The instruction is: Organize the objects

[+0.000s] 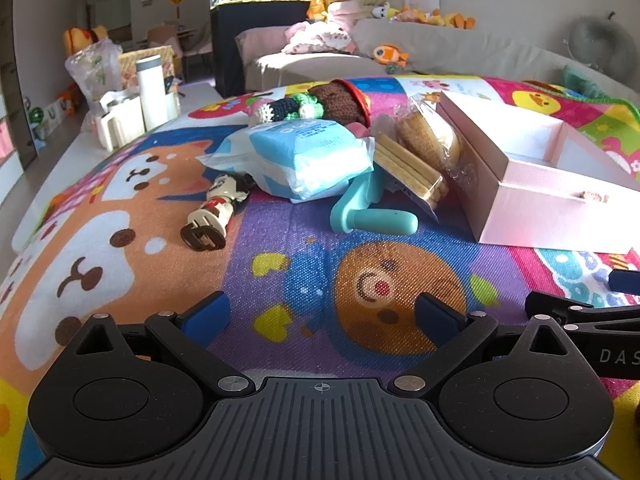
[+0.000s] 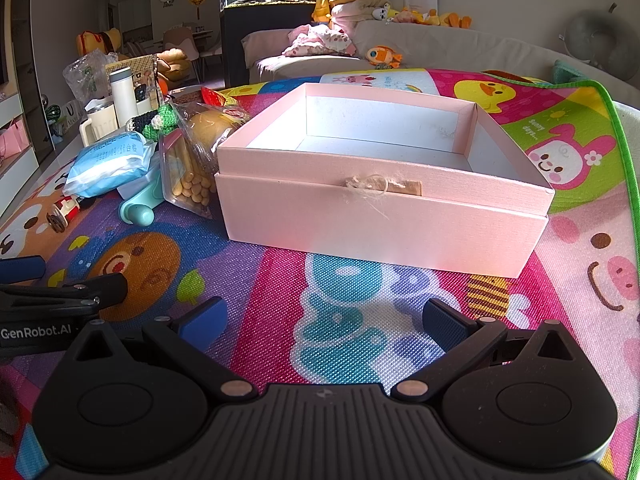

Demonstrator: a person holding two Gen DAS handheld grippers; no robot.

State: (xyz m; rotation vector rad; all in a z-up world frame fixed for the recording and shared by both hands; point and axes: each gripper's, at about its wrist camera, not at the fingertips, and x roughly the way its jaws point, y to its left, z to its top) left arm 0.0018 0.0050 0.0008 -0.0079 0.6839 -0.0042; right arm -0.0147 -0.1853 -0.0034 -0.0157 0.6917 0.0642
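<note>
Left tool (image 1: pixel 322 316): jaws spread wide, nothing between them; hovers low over the play mat (image 1: pixel 280 280) near its front edge.
Right tool (image 2: pixel 324 320): jaws spread wide, nothing held; faces the pink box (image 2: pixel 384 216) from the mat's front edge.
Pink box: open, interior bare as far as visible; sits on the mat's right half.
Toy figure (image 1: pixel 216 210): lies flat on the mat, left of the pile.
Teal handle tool (image 1: pixel 372 216): lies partly under the wipes pack (image 1: pixel 308 156).
Biscuit bag (image 1: pixel 416 160): leans against the box's left wall.
Crochet toy (image 1: pixel 320 106): behind the pile, toward the far edge.
Progress: judged at the start; nothing boxed, all five items remain outside.
</note>
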